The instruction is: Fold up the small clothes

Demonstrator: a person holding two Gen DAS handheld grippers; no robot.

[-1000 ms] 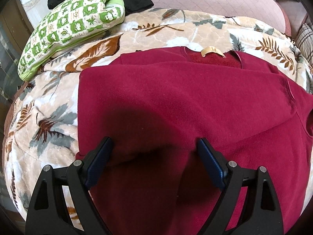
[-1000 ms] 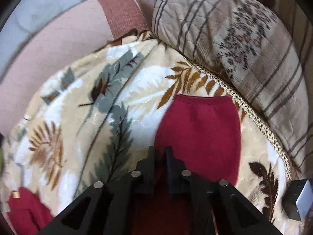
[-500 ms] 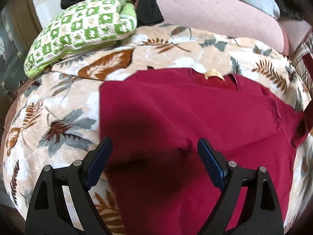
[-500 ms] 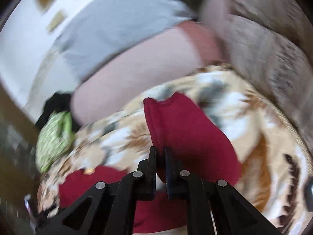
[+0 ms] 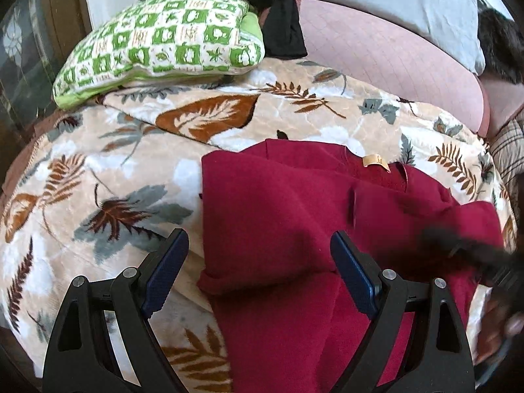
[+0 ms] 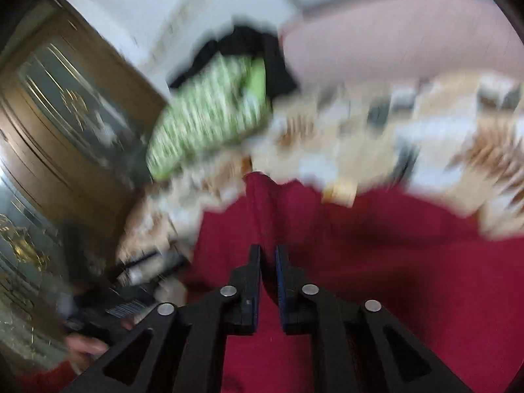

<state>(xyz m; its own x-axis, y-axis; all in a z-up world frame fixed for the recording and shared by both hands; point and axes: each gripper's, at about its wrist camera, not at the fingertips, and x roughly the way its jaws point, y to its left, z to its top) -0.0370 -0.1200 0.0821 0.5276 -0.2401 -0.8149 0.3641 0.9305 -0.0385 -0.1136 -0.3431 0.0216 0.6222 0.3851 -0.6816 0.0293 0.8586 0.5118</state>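
Observation:
A dark red sweater [image 5: 281,229] lies on the leaf-print blanket [image 5: 108,177], its left sleeve folded over the body and a tan neck label [image 5: 375,161] at the far edge. My left gripper [image 5: 258,262] is open and empty, hovering above the sweater's near left part. My right gripper [image 6: 268,262] is shut on the sweater's red sleeve [image 6: 262,209], which it holds over the sweater body [image 6: 409,278]. The right wrist view is blurred by motion. The right gripper shows as a dark blur [image 5: 475,255] at the right of the left wrist view.
A green-and-white checked cushion [image 5: 163,42] lies at the blanket's far left with black clothing [image 5: 262,6] behind it. A pink quilted cushion [image 5: 393,59] and a grey pillow [image 5: 409,3] stand at the back. A wooden cabinet [image 6: 59,131] is to the left.
My right gripper has swung the red sleeve leftward from the blanket's right side over the sweater body. My left gripper has drawn back and to the left.

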